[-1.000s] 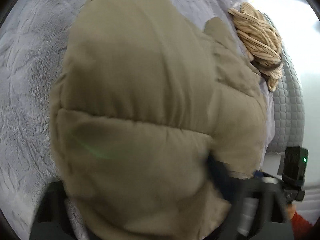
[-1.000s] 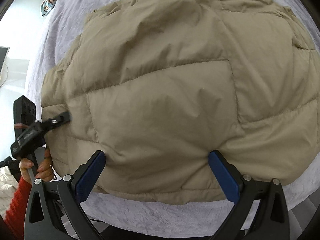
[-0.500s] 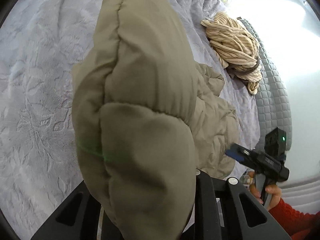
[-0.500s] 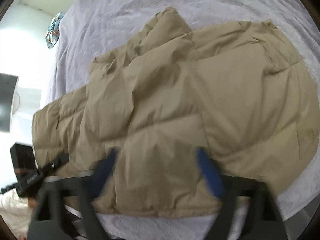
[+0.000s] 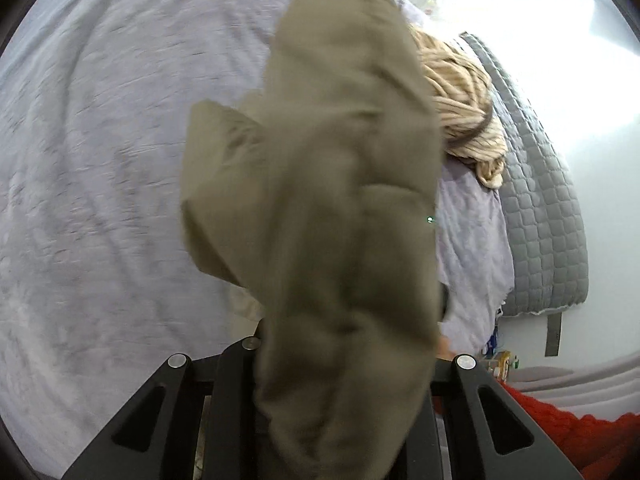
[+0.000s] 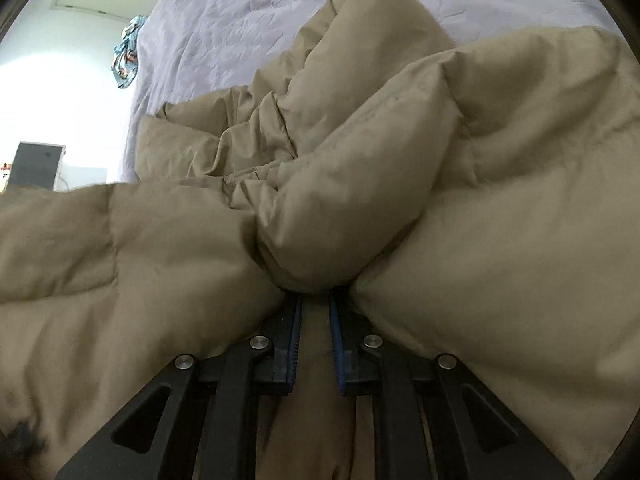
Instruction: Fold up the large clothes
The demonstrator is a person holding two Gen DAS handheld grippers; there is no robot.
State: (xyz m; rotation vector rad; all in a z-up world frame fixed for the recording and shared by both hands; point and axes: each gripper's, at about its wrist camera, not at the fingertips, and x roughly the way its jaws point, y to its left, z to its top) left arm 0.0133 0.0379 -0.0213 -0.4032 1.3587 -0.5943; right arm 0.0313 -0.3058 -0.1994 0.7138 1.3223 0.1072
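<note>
The right gripper (image 6: 314,312), black-armed with blue pads, is closing on a bunched fold of the tan quilted puffer jacket (image 6: 460,208); the padded cloth fills the gap between the pads and bulges out just past their tips. The left gripper (image 5: 340,360) has its jaws drawn nearly together on another part of the same jacket (image 5: 332,200), which hangs as a thick drape straight in front of the lens; the pads themselves are buried in cloth, so the pinch is judged from the way the cloth hangs from between the arms.

Outward from the right gripper, the jacket lies heaped and creased on the pale lilac embossed bedspread (image 6: 248,16), with one part raised toward the left of that view and the rest resting on the bed. Beyond the lifted part in the left view, a cream ribbed knit garment (image 5: 460,92) lies balled up at the jacket's right, next to a grey quilted blanket (image 5: 540,200) hanging over the bed's edge. A red sleeve (image 5: 580,436) shows at the lower right corner.

As for progress, this looks like an early stage: both grippers have hold of the jacket, but no neat fold is visible yet. The jacket has yet to be spread, folded over and flattened, and the knit garment appears unfolded too.
</note>
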